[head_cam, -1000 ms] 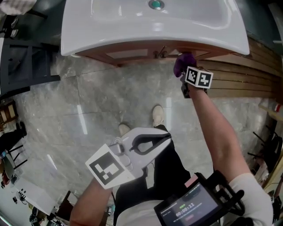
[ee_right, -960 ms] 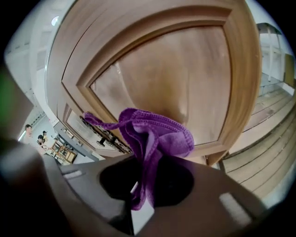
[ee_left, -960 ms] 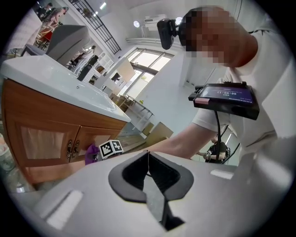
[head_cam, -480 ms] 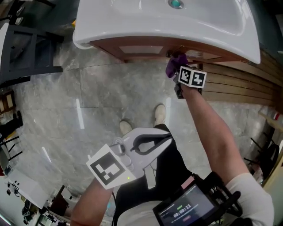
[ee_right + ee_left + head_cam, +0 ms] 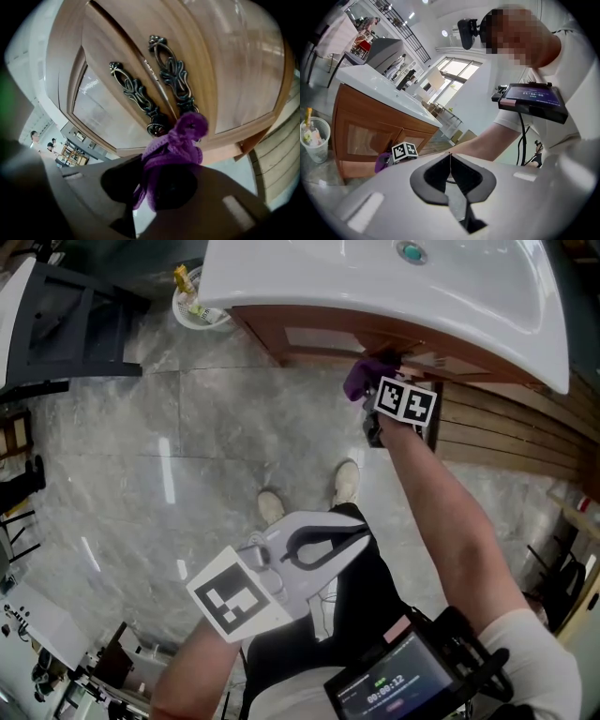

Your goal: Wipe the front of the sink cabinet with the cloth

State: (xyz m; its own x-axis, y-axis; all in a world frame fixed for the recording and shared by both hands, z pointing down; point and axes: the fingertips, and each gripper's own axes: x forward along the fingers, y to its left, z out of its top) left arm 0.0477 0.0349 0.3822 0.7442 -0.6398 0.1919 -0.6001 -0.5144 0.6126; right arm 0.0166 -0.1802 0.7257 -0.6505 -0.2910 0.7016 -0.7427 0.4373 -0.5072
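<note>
The wooden sink cabinet (image 5: pixel 319 338) stands under a white basin (image 5: pixel 375 282). My right gripper (image 5: pixel 375 381) is shut on a purple cloth (image 5: pixel 361 376) and holds it against the cabinet front near the door handles. In the right gripper view the purple cloth (image 5: pixel 176 140) is bunched between the jaws, just below two dark ornate handles (image 5: pixel 154 91) on the wooden doors (image 5: pixel 215 70). My left gripper (image 5: pixel 352 532) hangs low near my body, shut and holding nothing. The left gripper view shows its jaws (image 5: pixel 450 161) closed together, with the cabinet (image 5: pixel 370 136) off to the left.
A small white bin (image 5: pixel 197 301) with rubbish stands on the marble floor left of the cabinet. A dark rack (image 5: pixel 56 324) is at the far left. Wooden slats (image 5: pixel 511 442) run along the right. My feet (image 5: pixel 309 493) are on the floor below the cabinet.
The view has swung, so the basin now sits further right and the white bin has come into sight. My right gripper with the cloth has shifted slightly left along the cabinet front.
</note>
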